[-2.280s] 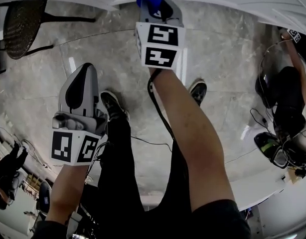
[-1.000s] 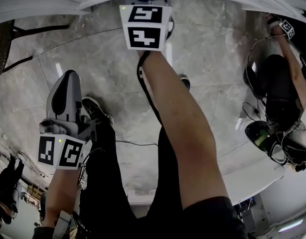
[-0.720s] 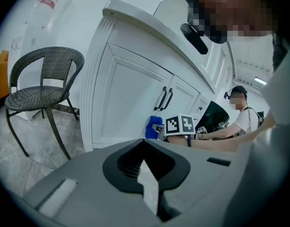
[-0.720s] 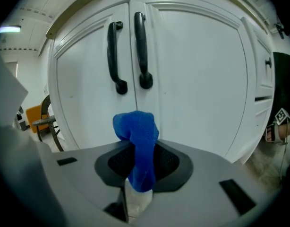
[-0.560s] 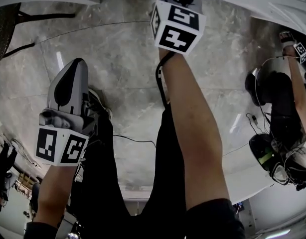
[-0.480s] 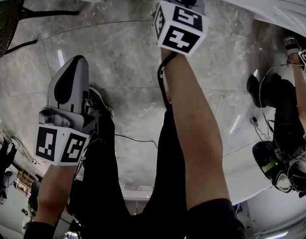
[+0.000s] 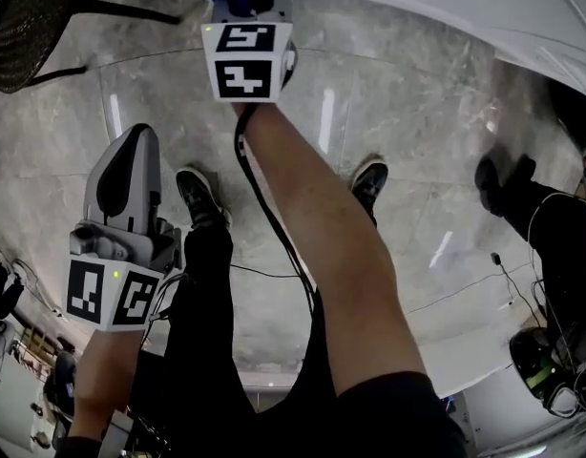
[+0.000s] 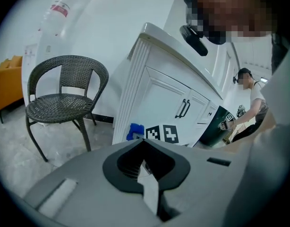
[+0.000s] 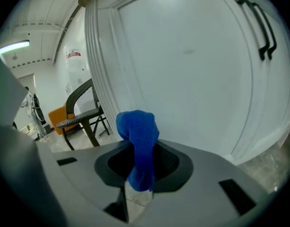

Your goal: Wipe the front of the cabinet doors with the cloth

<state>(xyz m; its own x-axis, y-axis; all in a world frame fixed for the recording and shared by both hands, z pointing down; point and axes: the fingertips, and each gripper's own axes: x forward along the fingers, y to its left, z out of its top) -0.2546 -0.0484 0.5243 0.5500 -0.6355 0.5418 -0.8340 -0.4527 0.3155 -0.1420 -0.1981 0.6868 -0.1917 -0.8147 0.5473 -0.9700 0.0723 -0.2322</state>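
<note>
Jaws of the right gripper (image 9: 140, 176) pinch the blue cloth (image 9: 138, 136), a soft, light wad bunched above them, close to the lower part of the white cabinet door (image 9: 192, 65); contact cannot be told. It would likely fold and drag, so a mid-cloth hold suits. On the left gripper (image 8: 146, 171) the jaws are pressed together, empty. The door handle (image 9: 262, 30) may snag; a wicker chair (image 8: 64, 93) stands beside the cabinet.

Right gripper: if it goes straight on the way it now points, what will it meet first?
Most likely the flat panel of the white cabinet door, with the blue cloth clamped in the right gripper touching first; the remaining gap is unclear.
</note>
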